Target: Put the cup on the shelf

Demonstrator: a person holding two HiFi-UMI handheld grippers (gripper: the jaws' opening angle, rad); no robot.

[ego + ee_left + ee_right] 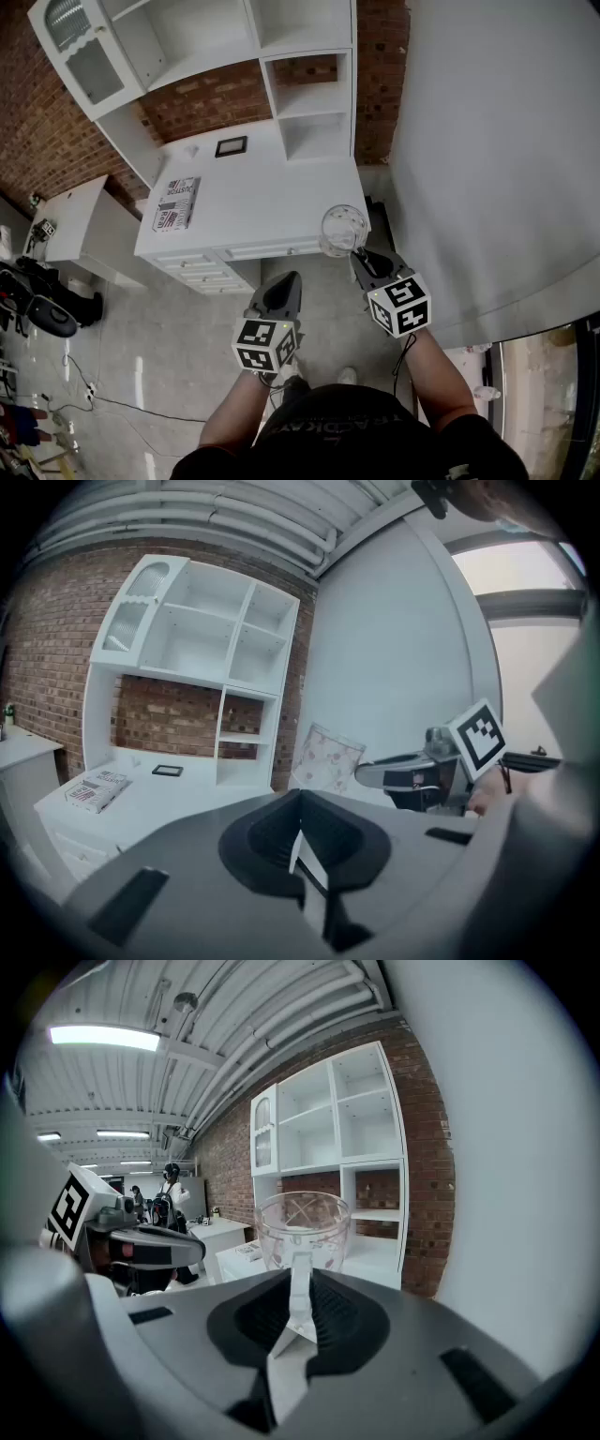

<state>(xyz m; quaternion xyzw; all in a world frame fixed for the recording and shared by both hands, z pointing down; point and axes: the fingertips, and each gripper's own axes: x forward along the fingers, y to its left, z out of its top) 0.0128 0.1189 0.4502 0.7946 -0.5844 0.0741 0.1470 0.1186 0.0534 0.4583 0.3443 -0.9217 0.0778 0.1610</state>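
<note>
Carrying the cup, shelf not reached yet

I've got the right gripper (362,259) clamped on the wall of the clear cup (342,229), which it holds upright in the air, seemingly near the corner of the white desk (272,202). The left gripper (287,281) hangs at about 8 o'clock from the cup, jaws pressed together on nothing. I'd call this the transport step: the cup is in hand, the placing not started. The shelf (317,114) and its open cubbies sit at roughly 12 o'clock from the cup, well apart from it. Next move, I reckon, is to raise it and push forward over the desk, keep it level, pick an open cubby, and clear the cubby's edge before I let go.
</note>
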